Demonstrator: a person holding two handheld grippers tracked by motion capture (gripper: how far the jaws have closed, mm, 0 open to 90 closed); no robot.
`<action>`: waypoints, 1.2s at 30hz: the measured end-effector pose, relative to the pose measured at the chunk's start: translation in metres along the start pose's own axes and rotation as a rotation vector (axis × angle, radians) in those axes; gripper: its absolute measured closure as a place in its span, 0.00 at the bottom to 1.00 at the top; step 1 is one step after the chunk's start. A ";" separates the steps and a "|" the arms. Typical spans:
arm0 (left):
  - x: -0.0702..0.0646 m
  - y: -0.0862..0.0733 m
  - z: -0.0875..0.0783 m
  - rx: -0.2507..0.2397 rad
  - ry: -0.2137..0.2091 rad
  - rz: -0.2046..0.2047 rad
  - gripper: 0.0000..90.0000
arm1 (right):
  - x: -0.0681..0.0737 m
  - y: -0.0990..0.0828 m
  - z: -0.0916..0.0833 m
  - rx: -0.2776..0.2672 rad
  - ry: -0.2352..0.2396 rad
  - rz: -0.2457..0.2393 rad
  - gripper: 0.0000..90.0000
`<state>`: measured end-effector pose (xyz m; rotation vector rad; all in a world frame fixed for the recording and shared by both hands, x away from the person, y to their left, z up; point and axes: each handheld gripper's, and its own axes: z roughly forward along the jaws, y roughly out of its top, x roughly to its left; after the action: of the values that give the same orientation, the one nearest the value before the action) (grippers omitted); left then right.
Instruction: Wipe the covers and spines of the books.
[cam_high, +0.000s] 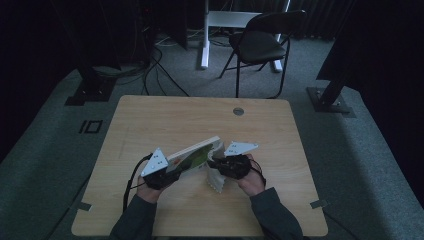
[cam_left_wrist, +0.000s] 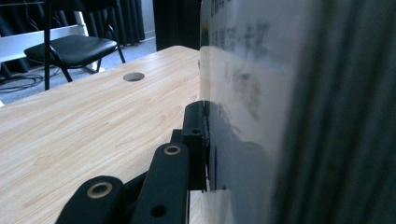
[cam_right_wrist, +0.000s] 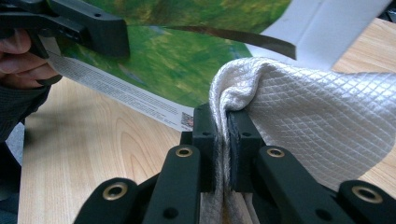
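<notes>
The box (cam_right_wrist: 187, 56) has a green printed face, a white strip of small black print and a plain white flap; the cloth (cam_right_wrist: 308, 121) is silky white with a quilted diamond pattern; the table (cam_high: 165, 120) is pale wood grain; both grippers' jaws are black

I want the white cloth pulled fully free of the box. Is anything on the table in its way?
Nothing visible blocks it. The right tongs pinch the white quilted cloth at the open end of the box, which the left tongs hold; the table around them is bare.
</notes>
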<state>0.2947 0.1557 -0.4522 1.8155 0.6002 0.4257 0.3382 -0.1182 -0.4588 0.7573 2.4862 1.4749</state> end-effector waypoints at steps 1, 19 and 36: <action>0.000 0.000 0.000 0.000 0.001 -0.001 0.86 | 0.001 0.001 0.001 0.000 0.003 -0.001 0.93; 0.000 0.001 0.000 -0.006 0.008 -0.003 0.86 | 0.011 0.004 0.008 -0.002 0.030 -0.019 0.93; -0.001 0.001 0.000 -0.012 0.021 -0.009 0.86 | 0.021 0.007 0.016 0.005 0.063 -0.041 0.93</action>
<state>0.2947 0.1547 -0.4514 1.7984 0.6185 0.4421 0.3284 -0.0924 -0.4584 0.6665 2.5365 1.5014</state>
